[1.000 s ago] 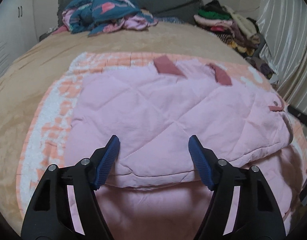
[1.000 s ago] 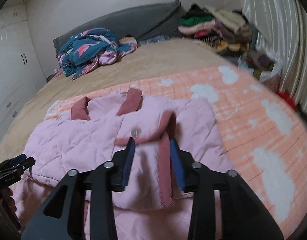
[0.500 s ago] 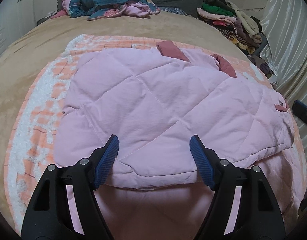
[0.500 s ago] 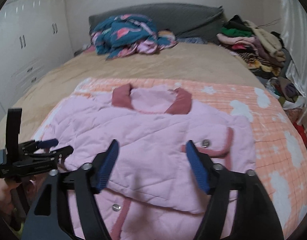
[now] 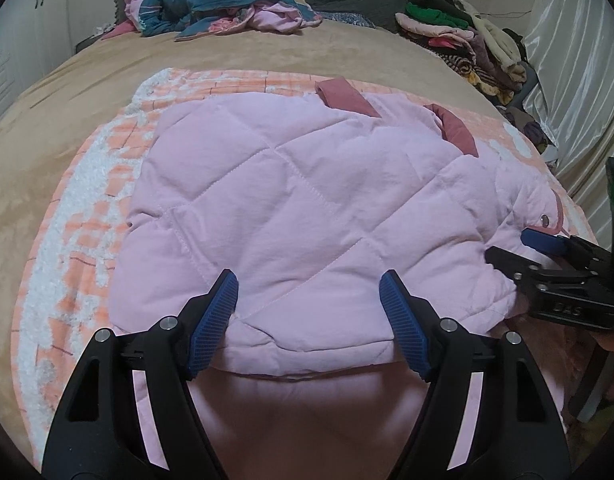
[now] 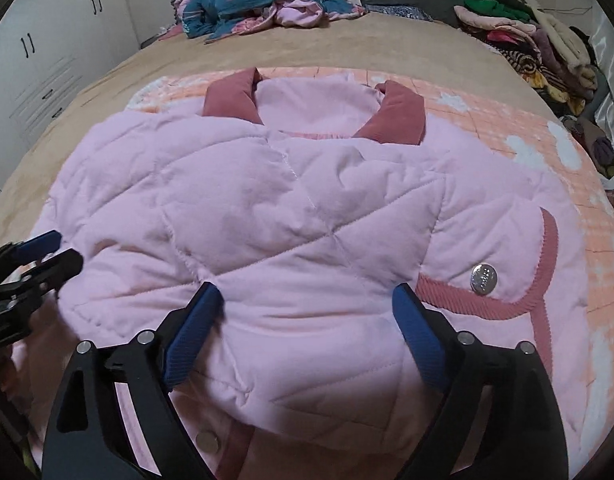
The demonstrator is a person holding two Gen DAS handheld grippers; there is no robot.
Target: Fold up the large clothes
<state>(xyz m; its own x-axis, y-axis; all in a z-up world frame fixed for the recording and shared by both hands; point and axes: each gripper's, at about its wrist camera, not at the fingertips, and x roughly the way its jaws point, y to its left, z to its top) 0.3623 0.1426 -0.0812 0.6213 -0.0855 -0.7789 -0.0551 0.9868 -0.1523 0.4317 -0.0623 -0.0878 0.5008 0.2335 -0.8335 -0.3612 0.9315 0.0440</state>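
Pink quilted jacket point(image 6: 291, 216) is laid folded on an orange-and-white blanket point(image 5: 87, 208) on the bed point(image 5: 47, 120). Nothing is gripped: the left claw point(image 5: 309, 300) is held open over its near edge, and the right claw point(image 6: 307, 312) is opening above it.
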